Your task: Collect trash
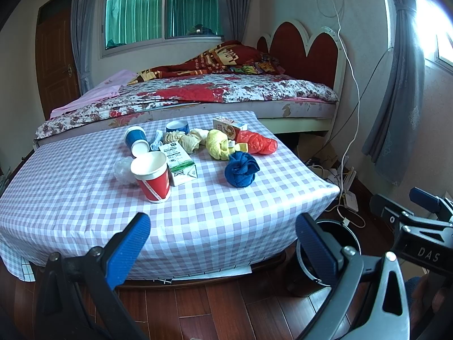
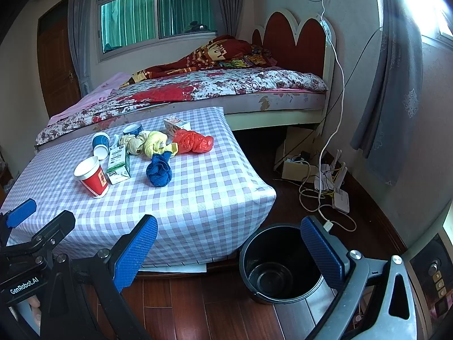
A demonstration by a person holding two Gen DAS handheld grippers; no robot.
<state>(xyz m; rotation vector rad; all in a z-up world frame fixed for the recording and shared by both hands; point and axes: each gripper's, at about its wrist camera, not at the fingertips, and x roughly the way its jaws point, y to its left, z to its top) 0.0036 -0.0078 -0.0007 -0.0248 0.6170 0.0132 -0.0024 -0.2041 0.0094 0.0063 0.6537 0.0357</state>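
Both grippers hang low over the wooden floor, the left gripper (image 1: pixel 223 243) and right gripper (image 2: pixel 229 249) each with fingers spread wide, holding nothing. A black bin (image 2: pixel 279 266) stands empty beside the desk (image 2: pixel 198 198). On its checked cloth lie a red cup (image 2: pixel 92 177), carton (image 2: pixel 119 161), blue cloth (image 2: pixel 159 171) and red bag (image 2: pixel 194 141), the bed (image 2: pixel 226 85) behind

Left gripper (image 1: pixel 223 250), right gripper (image 2: pixel 229 252): black frames, blue textured pads
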